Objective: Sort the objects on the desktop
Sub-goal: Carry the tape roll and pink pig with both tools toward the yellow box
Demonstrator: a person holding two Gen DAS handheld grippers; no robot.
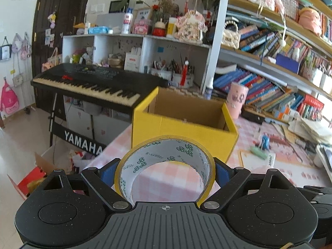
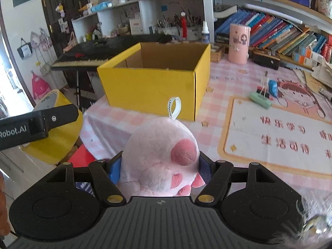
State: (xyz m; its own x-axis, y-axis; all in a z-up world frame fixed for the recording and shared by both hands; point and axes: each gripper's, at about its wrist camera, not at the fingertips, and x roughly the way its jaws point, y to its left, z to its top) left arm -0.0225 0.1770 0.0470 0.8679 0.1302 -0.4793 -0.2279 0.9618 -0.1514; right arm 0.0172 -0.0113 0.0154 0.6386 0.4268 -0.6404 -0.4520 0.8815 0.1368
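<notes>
In the left wrist view the left gripper point(image 1: 165, 171) fills the bottom of the frame, its matte black, speckled body ribbed along the middle. Its jaws stand wide and clamp a roll of yellow tape point(image 1: 165, 166) by the outer rim, the blue pads point(image 1: 106, 171) pressed against either side. The roll is a broad ring standing on edge; its white inner liner carries small green printed logos, and the pink checked tablecloth point(image 1: 176, 178) shows through the hole. Just above the roll, at frame centre, sits an open yellow cardboard box point(image 1: 182, 128), glossy yellow outside and plain brown corrugated card inside, on the cloth near the table's edge. A black Yamaha keyboard point(image 1: 93, 83) on a stand occupies the left middle.

In the right wrist view the right gripper point(image 2: 159, 171) holds a pink plush toy point(image 2: 159, 151) at a moderate opening, the blue pads sunk into the fuzzy pile on both sides. The toy is rounded and soft, with darker pink paw-pad patches and a white ribbon loop point(image 2: 175, 108) at its top. The yellow box stands above it at upper centre, its flaps open. At the left edge the other gripper's black finger crosses the yellow tape roll. A smooth pink cylindrical container point(image 2: 238, 43) stands at upper right beside the box, and a pale green roller-shaped object point(image 2: 260, 100) lies on the illustrated desk mat point(image 2: 269, 155) at right.
</notes>
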